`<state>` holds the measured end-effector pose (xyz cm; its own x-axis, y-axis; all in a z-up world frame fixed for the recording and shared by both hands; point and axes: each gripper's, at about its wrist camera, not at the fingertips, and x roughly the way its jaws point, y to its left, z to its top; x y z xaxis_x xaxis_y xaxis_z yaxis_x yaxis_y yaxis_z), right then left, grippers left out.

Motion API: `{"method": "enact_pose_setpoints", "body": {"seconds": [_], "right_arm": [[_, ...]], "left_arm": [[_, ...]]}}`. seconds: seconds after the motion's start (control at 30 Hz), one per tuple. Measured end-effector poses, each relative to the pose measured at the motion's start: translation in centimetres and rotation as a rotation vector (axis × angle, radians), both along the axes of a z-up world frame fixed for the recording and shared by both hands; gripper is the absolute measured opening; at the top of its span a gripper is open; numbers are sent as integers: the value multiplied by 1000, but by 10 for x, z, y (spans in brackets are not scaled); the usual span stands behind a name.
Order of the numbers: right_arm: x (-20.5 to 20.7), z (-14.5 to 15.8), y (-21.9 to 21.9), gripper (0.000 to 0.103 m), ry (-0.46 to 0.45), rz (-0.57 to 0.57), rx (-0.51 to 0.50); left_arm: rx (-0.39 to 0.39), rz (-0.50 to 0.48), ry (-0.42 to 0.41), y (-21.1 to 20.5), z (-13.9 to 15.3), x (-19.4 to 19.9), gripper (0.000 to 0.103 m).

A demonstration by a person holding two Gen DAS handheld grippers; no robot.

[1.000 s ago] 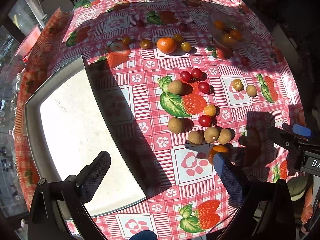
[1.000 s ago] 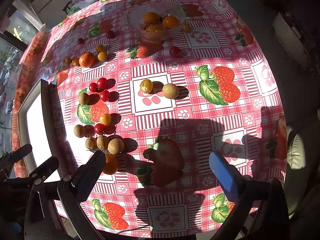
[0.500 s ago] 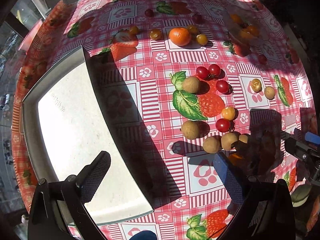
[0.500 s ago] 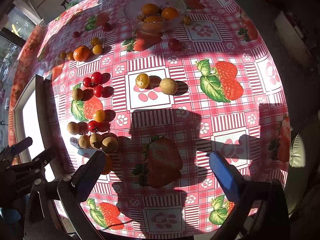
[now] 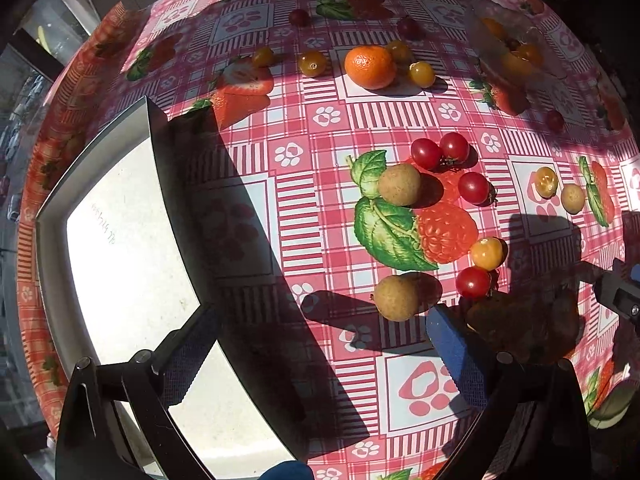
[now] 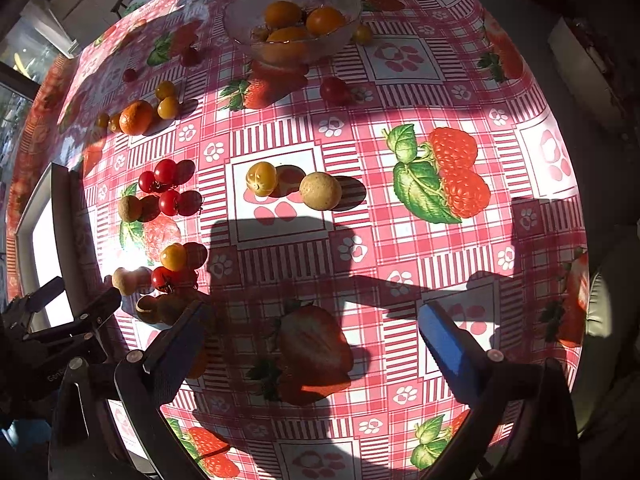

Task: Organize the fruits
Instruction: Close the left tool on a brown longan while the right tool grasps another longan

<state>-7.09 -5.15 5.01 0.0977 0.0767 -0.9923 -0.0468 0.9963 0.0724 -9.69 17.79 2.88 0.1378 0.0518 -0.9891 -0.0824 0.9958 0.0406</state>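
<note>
Small fruits lie scattered on a strawberry-print tablecloth. In the left wrist view a tan round fruit point(image 5: 396, 298) lies just ahead of my open, empty left gripper point(image 5: 320, 340), with red cherry tomatoes point(image 5: 440, 152), a yellow one point(image 5: 486, 253) and a mandarin point(image 5: 370, 67) farther off. In the right wrist view my open, empty right gripper point(image 6: 312, 340) hovers over bare cloth; a yellow tomato point(image 6: 261, 178) and a tan fruit point(image 6: 320, 191) lie ahead. A glass bowl point(image 6: 240, 20) at the far side holds orange fruits.
A metal tray point(image 5: 80, 168) with a white inside lies at the left, also seen in the right wrist view point(image 6: 24, 224). The left gripper point(image 6: 60, 320) shows at the right wrist view's lower left. Several tan fruits point(image 6: 160, 308) cluster beside it. The table edge drops off at right.
Both grippers have moved forward and lower over the table, so the fruits look closer. The left gripper now stands nearer the tan fruit. Jaws stayed open.
</note>
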Motion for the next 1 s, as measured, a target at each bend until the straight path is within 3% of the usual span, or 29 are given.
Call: {"method": "enact_pose_setpoints", "body": {"seconds": [0.37,0.67,0.87,0.93,1.0], "right_arm": [[41,-26,-8,103,-8,6,-37],[67,-47,1,100,-30,75,-39],[66,-49,18,78,-56,131,-59],[64,-45,32,63,-70,163,-50],[60,-41,37,31,-72,192,-18]], "left_arm": [[14,14,34,-17,-37,15,103],[-51,54,24,-10,-46,7,103],[-53,74,92,-9,-52,6,103],[-56,63,80,-15,-45,14,95],[-55,33,61,-24,-39,11,81]]}}
